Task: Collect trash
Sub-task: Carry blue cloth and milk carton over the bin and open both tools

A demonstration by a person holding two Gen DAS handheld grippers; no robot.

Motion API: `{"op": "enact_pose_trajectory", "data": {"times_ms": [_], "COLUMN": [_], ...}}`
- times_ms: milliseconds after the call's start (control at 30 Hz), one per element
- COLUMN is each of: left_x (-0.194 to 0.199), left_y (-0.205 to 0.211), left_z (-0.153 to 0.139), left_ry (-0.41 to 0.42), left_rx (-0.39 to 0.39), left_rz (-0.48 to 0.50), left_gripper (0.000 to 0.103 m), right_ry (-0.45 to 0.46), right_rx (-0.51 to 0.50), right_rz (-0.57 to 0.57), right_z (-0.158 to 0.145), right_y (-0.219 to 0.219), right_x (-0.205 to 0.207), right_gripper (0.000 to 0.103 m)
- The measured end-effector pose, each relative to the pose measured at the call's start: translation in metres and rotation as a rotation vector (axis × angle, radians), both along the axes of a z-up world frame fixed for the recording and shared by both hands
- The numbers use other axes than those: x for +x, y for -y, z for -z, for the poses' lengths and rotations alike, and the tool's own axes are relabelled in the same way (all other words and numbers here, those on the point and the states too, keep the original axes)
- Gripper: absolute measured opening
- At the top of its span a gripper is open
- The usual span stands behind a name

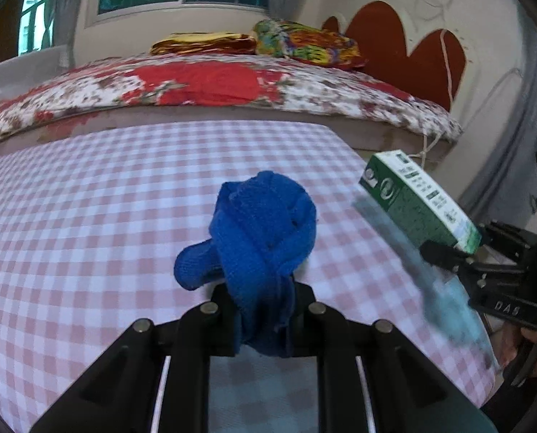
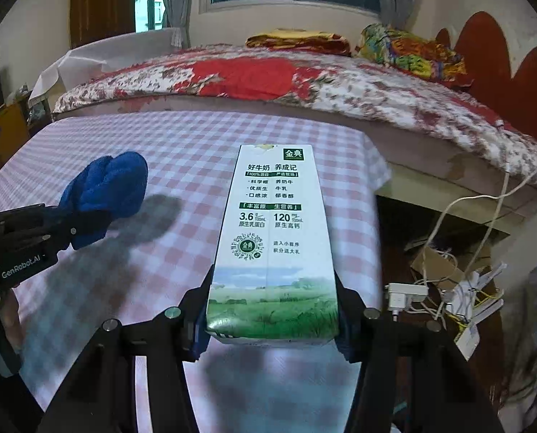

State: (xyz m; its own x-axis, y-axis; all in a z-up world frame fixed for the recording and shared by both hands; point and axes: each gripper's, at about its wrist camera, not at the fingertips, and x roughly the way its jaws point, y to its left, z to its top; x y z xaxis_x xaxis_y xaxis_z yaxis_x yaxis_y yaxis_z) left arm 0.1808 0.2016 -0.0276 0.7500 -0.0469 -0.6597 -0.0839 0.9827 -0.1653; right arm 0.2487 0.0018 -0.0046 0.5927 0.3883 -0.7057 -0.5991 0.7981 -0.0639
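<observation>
The right gripper [image 2: 272, 319] squeezes the stiff, probably light carton [image 2: 273, 238] by its bottom; the left gripper [image 1: 264, 321] pinches a soft cloth [image 1: 261, 234].

The blue cloth [image 1: 264, 249] hides the tips of my left tongs [image 1: 263, 319]. The milk carton [image 2: 273, 249] covers my right tongs' [image 2: 272, 328] inner pads, and its small print is unreadable.

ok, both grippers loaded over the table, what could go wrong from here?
1. The milk carton is pinched only at its base by the right gripper; most of it sticks out forward, so it could pivot or slip.
2. The blue cloth bunches beyond the left gripper, with a loose lobe that may snag.
3. Cables hang off the table's right edge, a snag risk.
</observation>
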Motion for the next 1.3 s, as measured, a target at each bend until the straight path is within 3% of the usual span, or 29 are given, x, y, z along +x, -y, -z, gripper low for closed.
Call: {"op": "enact_pose_trajectory", "data": {"times_ms": [333, 600, 833, 1300], "left_x": [-0.014, -0.022, -0.024, -0.027], "left_y": [0.044, 0.082, 0.119, 0.221], "left_z": [-0.008, -0.008, -0.003, -0.007], "left_ry": [0.023, 0.024, 0.015, 0.005], "left_rx": [0.022, 0.050, 0.040, 0.002], "left_rz": [0.079, 0.150, 0.219, 0.407], "left_gripper": [0.018, 0.018, 0.018, 0.018], "right_ry": [0.052, 0.037, 0.051, 0.026], "right_rx": [0.022, -0.003, 0.007, -0.013], "right_rz": [0.097, 0.177, 0.257, 0.365], "right_z": [-0.008, 0.005, -0.002, 0.015], "right_y": [0.086, 0.149, 0.196, 0.274], "right_x": [-0.019, -0.037, -0.048, -0.084], "right_gripper": [0.056, 0.056, 0.056, 0.056]}}
